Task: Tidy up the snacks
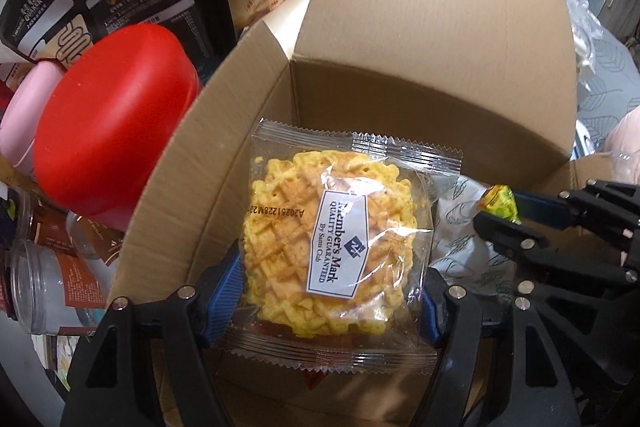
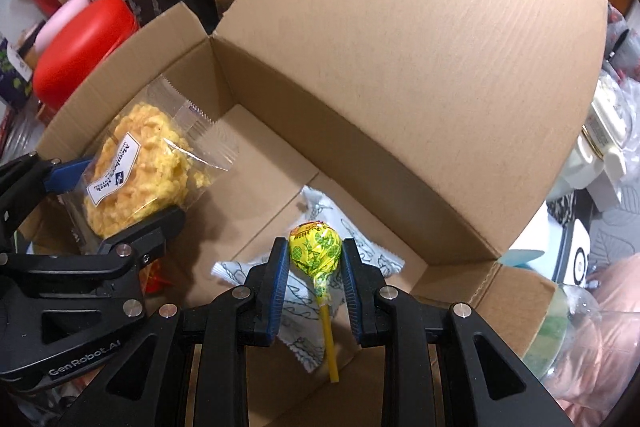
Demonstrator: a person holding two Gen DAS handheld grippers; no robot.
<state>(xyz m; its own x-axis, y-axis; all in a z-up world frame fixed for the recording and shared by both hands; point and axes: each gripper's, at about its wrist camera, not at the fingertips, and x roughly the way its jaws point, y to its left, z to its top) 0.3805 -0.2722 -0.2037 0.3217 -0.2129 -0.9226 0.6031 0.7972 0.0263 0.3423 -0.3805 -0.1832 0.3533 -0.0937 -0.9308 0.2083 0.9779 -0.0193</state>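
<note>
Currently both grippers point down into the open cardboard box (image 2: 400, 67). The left gripper (image 1: 332, 291) has its blue pads pressed against the two sides of a clear-wrapped yellow pastry (image 1: 332, 247), held above the box's left half. The right gripper (image 2: 315, 267) stands narrow, clamped on the head of a yellow-green lollipop (image 2: 316, 247), its stick pointing back toward the camera. Beneath it, a white patterned packet (image 2: 372, 255) lies on the box floor. Outside the box's left wall stands a red lid (image 1: 116, 123).
</note>
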